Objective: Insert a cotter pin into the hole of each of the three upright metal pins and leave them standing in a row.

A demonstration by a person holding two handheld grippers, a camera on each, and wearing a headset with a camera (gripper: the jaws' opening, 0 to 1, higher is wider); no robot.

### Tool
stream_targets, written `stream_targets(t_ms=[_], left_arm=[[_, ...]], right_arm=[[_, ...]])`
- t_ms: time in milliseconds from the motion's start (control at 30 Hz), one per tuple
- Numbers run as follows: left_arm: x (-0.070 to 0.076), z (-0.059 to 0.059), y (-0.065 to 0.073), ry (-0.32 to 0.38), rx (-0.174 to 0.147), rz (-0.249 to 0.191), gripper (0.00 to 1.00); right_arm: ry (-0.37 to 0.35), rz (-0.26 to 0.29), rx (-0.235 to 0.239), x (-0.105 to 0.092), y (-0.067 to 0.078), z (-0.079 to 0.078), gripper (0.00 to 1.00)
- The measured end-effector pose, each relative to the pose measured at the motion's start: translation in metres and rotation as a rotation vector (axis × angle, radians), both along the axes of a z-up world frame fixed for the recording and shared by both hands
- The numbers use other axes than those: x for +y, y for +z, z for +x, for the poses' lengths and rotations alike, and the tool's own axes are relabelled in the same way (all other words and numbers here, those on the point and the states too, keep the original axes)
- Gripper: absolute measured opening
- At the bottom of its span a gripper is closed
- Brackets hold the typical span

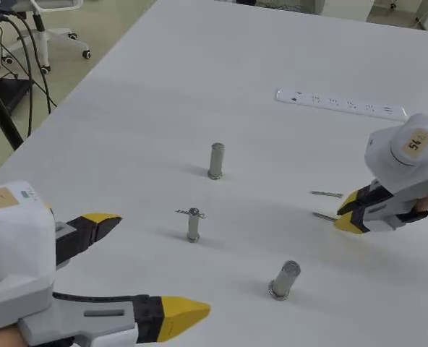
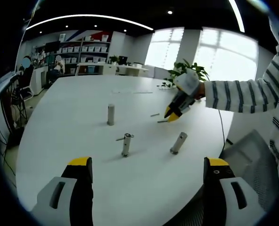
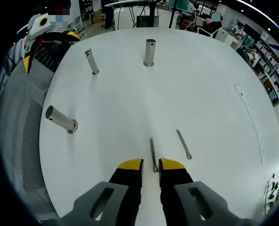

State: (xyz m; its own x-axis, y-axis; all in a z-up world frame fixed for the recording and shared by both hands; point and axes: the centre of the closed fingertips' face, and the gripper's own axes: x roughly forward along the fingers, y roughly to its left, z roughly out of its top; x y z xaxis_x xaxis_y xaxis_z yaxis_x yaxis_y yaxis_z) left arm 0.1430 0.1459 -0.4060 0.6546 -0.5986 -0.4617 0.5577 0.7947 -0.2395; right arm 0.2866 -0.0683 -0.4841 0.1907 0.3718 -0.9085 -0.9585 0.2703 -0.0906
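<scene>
Flat on the worktop (image 1: 163,87), just ahead of the right gripper (image 3: 150,165): the nearer cotter pin (image 3: 153,154), long axis almost straight out along the jaws, near end between the yellow tips; jaws slightly spread, seemingly not yet pinching; second cotter pin (image 3: 183,144) just beside, angled off. Beyond, three metal pins standing: middle pin (image 1: 193,224) already carrying a cotter pin; far pin (image 1: 216,160) and near pin (image 1: 284,280) bare. Well apart, the left gripper (image 1: 152,264), jaws spread wide, holding nothing; likely a pick for the right.
</scene>
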Motion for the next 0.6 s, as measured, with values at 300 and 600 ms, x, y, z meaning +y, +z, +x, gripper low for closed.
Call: stream_targets(t_ms=[300,600], left_arm=[[0.002,0.001,0.000,0.003,0.004,0.018,0.97],[0.004,0.000,-0.005,0.008,0.023,0.019,0.96]], right_arm=[[-0.007,-0.052,0.027,-0.007,-0.007,0.009,0.08],[0.011,-0.074,0.066,-0.008,-0.013,0.005,0.06]])
